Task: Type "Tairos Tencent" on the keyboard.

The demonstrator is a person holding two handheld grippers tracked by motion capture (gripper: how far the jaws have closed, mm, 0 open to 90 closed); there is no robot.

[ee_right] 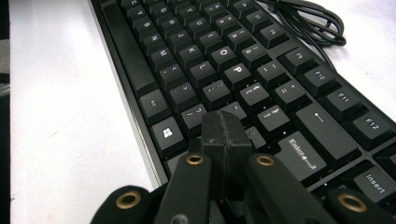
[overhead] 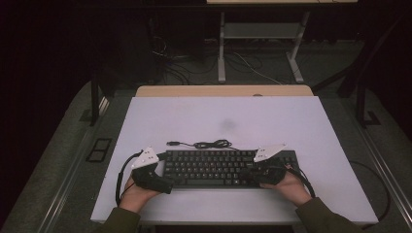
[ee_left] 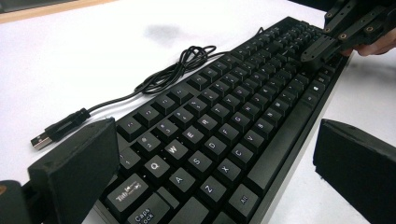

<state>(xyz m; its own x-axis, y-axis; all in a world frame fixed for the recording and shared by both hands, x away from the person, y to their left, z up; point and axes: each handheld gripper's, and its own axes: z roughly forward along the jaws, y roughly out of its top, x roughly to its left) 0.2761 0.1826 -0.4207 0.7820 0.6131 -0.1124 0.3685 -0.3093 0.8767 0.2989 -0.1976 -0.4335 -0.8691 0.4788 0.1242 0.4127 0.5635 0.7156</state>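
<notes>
Black keyboard (overhead: 226, 168) lying along the near edge of the white table (overhead: 311, 126), its cable (overhead: 209, 144) coiled loosely just behind it toward the far edge, USB plug (ee_left: 43, 139) free. Left gripper (ee_left: 215, 158) spread wide, straddling the keyboard's left end, pads clear of it, gripping nothing. Right gripper (ee_right: 224, 133) pinched fully closed on nothing, tip poised over keys near the right shift, close to Enter (ee_right: 301, 154). Risk: closed tip wider than one key, so likely pressing two at once; keyboard sliding, unbraced by the open left jaws.
</notes>
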